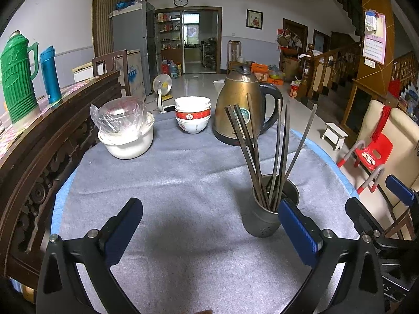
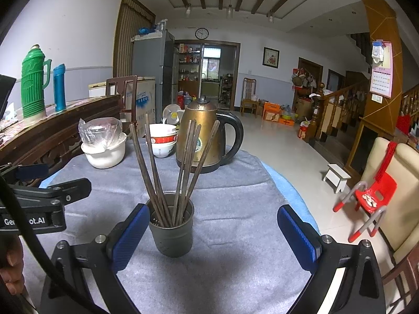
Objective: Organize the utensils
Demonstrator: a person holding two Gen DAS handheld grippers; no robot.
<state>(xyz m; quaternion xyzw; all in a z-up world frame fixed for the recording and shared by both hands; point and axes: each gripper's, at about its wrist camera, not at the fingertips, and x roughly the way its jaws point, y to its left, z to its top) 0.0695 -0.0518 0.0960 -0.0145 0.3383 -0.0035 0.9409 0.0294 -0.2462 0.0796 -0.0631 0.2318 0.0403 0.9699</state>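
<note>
Round tabletop (image 1: 183, 183) under a grey cloth, blue edge showing at the rim. The cloth likely gives grip, so upright items don't slide when nudged.

Brass-coloured electric kettle with black handle (image 1: 243, 110) sits at the far side, clear of the working zone. Beside it: white lidded pot with a plastic-wrapped glass bowl on top (image 1: 125, 130) and a stack of white bowls with a red band (image 1: 192, 115). All pushed back, which leaves the near half free for the tongs.

Dark grey perforated metal utensil cup (image 2: 171, 230) stands upright near the front edge, within reach of both arms. Dark wooden chopsticks (image 2: 167, 172) stand in it, tips down, fanned out against the rim. Holes in the cup wall are probably for drainage.

No loose utensils visible on the cloth, so the sorting looks done or nearly so.

Left tongs (image 1: 209, 225): jaws spread wide, nothing between them, cup just beside the right pad.
Right tongs (image 2: 212, 233): jaws also spread wide and empty, cup just beside the left pad and not clamped. Whether that pad touches the cup, cannot tell.
</note>
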